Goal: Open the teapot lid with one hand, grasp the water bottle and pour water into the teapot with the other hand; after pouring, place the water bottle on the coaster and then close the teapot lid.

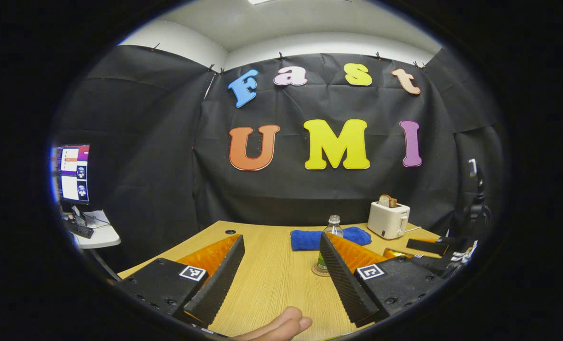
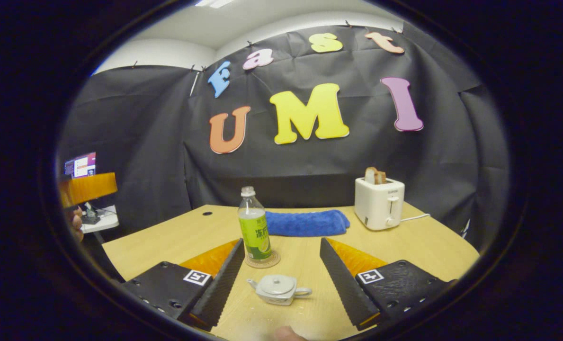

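Observation:
A small white teapot (image 2: 278,289) with its lid on sits on the table between the spread fingers of my right gripper (image 2: 281,277), which is open and holds nothing. Behind it a clear water bottle with a green label (image 2: 254,226) stands upright on a round coaster (image 2: 263,261). In the left gripper view, the bottle (image 1: 332,228) and coaster (image 1: 319,271) sit partly hidden behind one finger of my left gripper (image 1: 281,272), which is open and empty. The right gripper's body (image 1: 451,246) shows at the right edge there. Part of the left gripper (image 2: 87,188) shows at the left edge of the right gripper view.
A folded blue towel (image 2: 306,222) lies at the back of the wooden table (image 2: 423,244), with a white toaster (image 2: 379,202) holding bread to its right. A monitor (image 1: 72,173) and side table stand at far left. A person's fingers (image 1: 281,327) show at the bottom edge.

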### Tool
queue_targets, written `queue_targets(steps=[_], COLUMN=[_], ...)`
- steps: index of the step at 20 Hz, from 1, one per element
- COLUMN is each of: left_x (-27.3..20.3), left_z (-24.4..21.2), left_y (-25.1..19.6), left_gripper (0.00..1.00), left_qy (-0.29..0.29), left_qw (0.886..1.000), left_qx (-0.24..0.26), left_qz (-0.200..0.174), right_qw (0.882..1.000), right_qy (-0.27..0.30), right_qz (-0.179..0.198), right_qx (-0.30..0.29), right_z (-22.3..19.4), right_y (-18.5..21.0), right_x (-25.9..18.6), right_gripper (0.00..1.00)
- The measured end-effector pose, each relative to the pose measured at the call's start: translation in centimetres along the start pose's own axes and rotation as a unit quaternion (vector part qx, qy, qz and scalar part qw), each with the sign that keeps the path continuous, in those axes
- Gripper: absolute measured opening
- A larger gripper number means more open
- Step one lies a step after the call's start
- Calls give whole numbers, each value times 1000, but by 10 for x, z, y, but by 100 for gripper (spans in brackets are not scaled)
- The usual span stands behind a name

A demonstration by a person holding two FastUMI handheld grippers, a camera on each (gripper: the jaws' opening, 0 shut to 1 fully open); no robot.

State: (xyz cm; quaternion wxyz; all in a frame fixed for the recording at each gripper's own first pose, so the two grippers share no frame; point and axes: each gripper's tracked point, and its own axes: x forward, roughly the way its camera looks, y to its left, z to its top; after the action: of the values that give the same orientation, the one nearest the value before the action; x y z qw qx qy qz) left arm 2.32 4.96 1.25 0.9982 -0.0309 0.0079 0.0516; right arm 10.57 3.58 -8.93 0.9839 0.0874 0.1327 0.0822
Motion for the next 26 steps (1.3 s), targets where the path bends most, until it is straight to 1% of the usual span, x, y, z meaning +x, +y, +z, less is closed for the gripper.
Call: queue_targets(steps=[1, 3, 4, 5, 6, 7, 8, 10, 14, 16, 18, 20, 21, 22, 26], left_x=[-4, -14, -17, -22, -23, -24, -24, -26, -30, -31, -32, -29, -28, -28, -24], left_z=[4, 13, 14, 10, 8, 8, 9, 8, 7, 5, 2, -2, -7, -7, -10], left_y=[-1, -3, -6, -12, -16, -15, -13, -16, -24, -31, -36, -37, -40, -37, -35], left_gripper=[99, 99, 99, 99, 99, 99, 99, 99, 99, 99, 99, 99, 99, 100, 100], left_qy=[-3, -13, -14, -5, 0, 2, 3, 2, 1, 2, 4, 10, 16, 18, 25], left_qw=[1000, 1000, 1000, 1000, 1000, 1000, 1000, 1000, 1000, 1000, 1000, 1000, 1000, 1000, 1000], left_qx=[2, 3, 3, 0, 3, 5, 4, -2, -2, 2, -5, -8, -3, 0, 2], left_qz=[0, -1, -3, -10, -14, -12, -8, -5, -3, -9, -12, -12, -14, -12, -7], right_qw=[1000, 1000, 999, 997, 996, 994, 993, 993, 990, 990, 990, 992, 993, 994, 994], right_qy=[-6, -20, -28, -49, -62, -69, -79, -74, -70, -71, -64, -54, -47, -44, -40], right_qz=[-4, -11, -15, -31, -44, -61, -66, -59, -63, -60, -58, -55, -45, -45, -54], right_qx=[1, -8, -19, -41, -53, -60, -62, -72, -102, -105, -109, -104, -97, -94, -85], right_z=[14, 37, 47, 66, 73, 77, 76, 64, 56, 54, 48, 41, 36, 35, 30], right_y=[-1, -3, -3, -9, -14, -21, -23, -19, -17, -14, -12, -13, -10, -10, -21], right_x=[-13, -42, -55, -81, -95, -108, -127, -143, -147, -147, -145, -140, -138, -136, -134], right_gripper=[96, 92, 96, 96, 92, 96, 96, 96, 95, 95, 95, 95, 98, 98, 95])
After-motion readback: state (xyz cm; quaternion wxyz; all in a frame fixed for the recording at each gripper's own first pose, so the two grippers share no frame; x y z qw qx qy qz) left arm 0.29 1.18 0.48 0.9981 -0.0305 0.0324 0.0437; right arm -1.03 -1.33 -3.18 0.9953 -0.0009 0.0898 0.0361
